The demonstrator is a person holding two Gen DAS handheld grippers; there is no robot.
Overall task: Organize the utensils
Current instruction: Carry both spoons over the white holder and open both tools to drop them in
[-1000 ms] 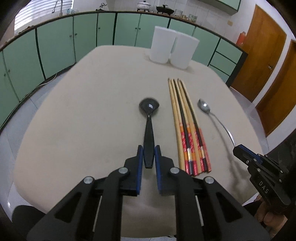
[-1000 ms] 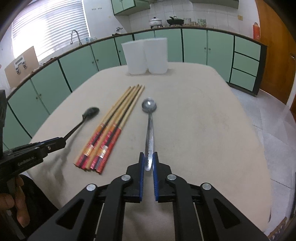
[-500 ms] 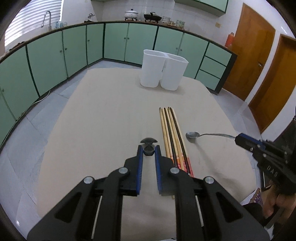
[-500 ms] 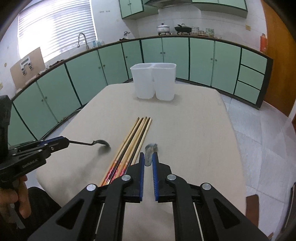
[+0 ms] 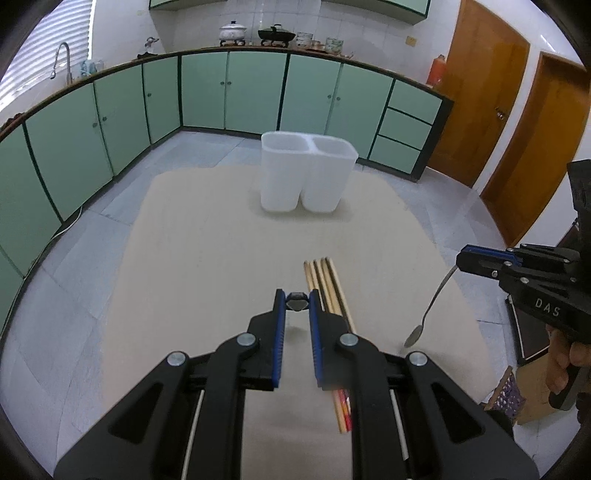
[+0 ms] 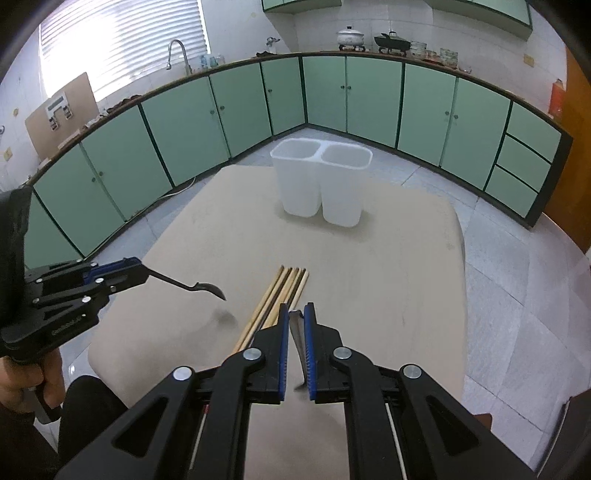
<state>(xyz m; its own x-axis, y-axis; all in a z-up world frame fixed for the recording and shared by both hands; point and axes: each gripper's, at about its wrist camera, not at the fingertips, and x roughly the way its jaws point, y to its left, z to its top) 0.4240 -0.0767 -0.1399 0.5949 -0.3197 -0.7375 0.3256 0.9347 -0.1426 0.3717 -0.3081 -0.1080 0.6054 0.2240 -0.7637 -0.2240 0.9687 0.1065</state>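
Green cabinets (image 5: 255, 96) span the frame's upper half. Faucet (image 6: 177, 55) upper left under bright blinds (image 6: 122, 40). Pots (image 5: 232, 31) top centre. Wooden doors (image 5: 487, 92) right.

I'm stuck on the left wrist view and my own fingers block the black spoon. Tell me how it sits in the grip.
Observer: In the right wrist view the left gripper holds the black spoon by its handle end, bowl hanging clear above the table.
Operator: Now describe the metal spoon in the right gripper.
Observer: Between the right gripper pads, the metal spoon handle is clamped, running back down between them.
Operator: Check the white holder.
Observer: Both white holder compartments look empty.
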